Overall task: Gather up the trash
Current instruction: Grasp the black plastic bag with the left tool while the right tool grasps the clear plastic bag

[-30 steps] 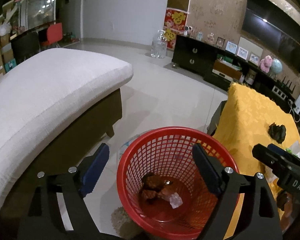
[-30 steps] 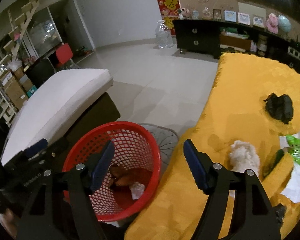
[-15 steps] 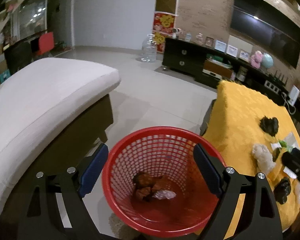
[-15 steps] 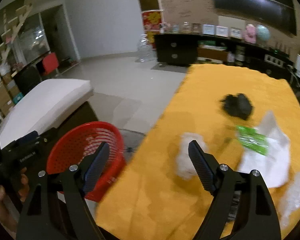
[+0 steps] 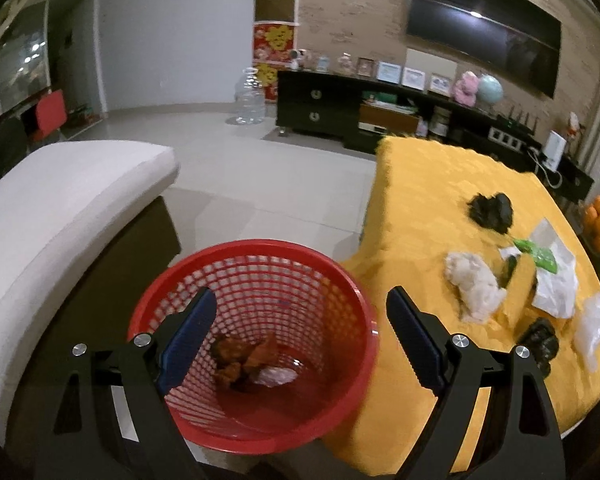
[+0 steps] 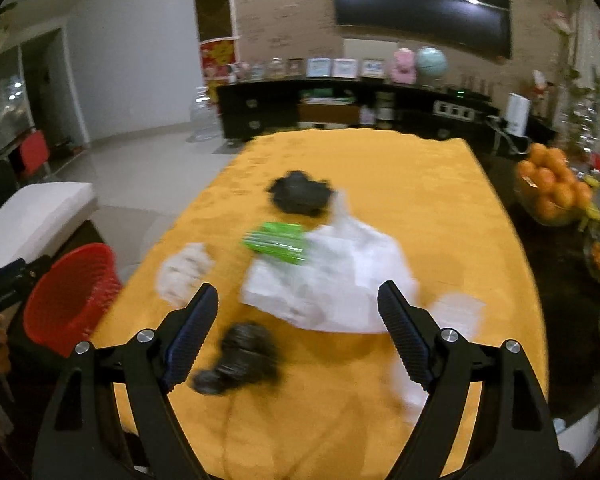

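Note:
A red mesh basket (image 5: 284, 280) stands beside the yellow-clothed table (image 5: 428, 200), with brown crumpled scraps (image 5: 244, 356) and a white scrap (image 5: 276, 376) in its bottom. My left gripper (image 5: 300, 296) hovers open above the basket and grips nothing. My right gripper (image 6: 298, 289) is open over the table with nothing between its pads. Below it lie a white plastic bag (image 6: 332, 280), a green wrapper (image 6: 278, 242), a white wad (image 6: 184, 270) and a black crumpled piece (image 6: 240, 354). A bigger black wad (image 6: 300, 194) lies farther back.
A white-cushioned sofa (image 5: 60, 208) stands left of the basket, with tiled floor between it and the table. A bowl of oranges (image 6: 552, 192) sits on a dark surface right of the table. A dark TV cabinet (image 5: 340, 112) and a water jug (image 5: 250, 96) line the far wall.
My right gripper has swung right, from over the basket to over the trash on the table, and its jaws have widened. My left gripper has shifted right over the basket.

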### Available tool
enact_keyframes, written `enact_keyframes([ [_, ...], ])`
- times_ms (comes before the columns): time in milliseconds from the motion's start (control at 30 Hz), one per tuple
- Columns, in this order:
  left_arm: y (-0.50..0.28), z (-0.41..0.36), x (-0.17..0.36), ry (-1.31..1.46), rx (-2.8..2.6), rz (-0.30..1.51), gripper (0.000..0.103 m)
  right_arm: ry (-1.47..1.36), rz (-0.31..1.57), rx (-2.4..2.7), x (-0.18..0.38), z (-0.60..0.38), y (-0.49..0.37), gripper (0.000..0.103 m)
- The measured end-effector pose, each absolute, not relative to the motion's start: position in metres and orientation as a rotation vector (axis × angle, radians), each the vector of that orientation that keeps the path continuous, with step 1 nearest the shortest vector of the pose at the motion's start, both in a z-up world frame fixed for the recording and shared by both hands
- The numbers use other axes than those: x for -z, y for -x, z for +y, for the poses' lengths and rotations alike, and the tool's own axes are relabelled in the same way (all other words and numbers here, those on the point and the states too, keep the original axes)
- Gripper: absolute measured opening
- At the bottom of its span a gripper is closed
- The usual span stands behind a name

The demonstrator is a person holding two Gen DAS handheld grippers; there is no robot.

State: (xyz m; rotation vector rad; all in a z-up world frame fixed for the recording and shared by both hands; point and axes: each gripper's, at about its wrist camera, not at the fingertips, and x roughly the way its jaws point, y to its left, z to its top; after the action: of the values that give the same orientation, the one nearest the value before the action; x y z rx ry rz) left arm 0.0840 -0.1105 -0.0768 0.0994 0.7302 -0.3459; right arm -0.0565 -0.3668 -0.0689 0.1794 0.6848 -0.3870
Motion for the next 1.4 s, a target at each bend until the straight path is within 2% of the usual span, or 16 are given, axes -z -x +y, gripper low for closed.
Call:
enact_keyframes([
  [500, -0.038, -0.199, 0.089, -0.257, 0.562, 0.745, 0.084, -0.268, 0.712, 0.567, 0.1, -0.431, 0.129, 0.08],
  [867, -0.006, -0.269, 0.098, -0.318, 0.757, 0.769, 0.084, -0.304, 0.703, 0.581, 0.105, -0.44, 0.136, 0.08],
  [1233, -0.001, -0.323, 0.129, -0.37, 0.823, 0.825, 0.083, -0.33, 0.717, 0.582, 0.112, -0.448, 0.138, 0.08],
  [1267, -0.002, -0.323, 0.131, -0.371, 0.822, 0.827, 0.082, -0.332, 0.717, 0.582, 0.113, -0.449, 0.138, 0.08],
  [1333, -0.002, -0.325, 0.136, -0.375, 0.833, 0.84, 0.069, -0.333, 0.721, 0.58, 0.114, -0.45, 0.137, 0.08],
  [1400, -0.003, -0.325, 0.141, -0.379, 0.836, 0.858, 0.049, -0.333, 0.726, 0.58, 0.115, -0.45, 0.136, 0.08],
])
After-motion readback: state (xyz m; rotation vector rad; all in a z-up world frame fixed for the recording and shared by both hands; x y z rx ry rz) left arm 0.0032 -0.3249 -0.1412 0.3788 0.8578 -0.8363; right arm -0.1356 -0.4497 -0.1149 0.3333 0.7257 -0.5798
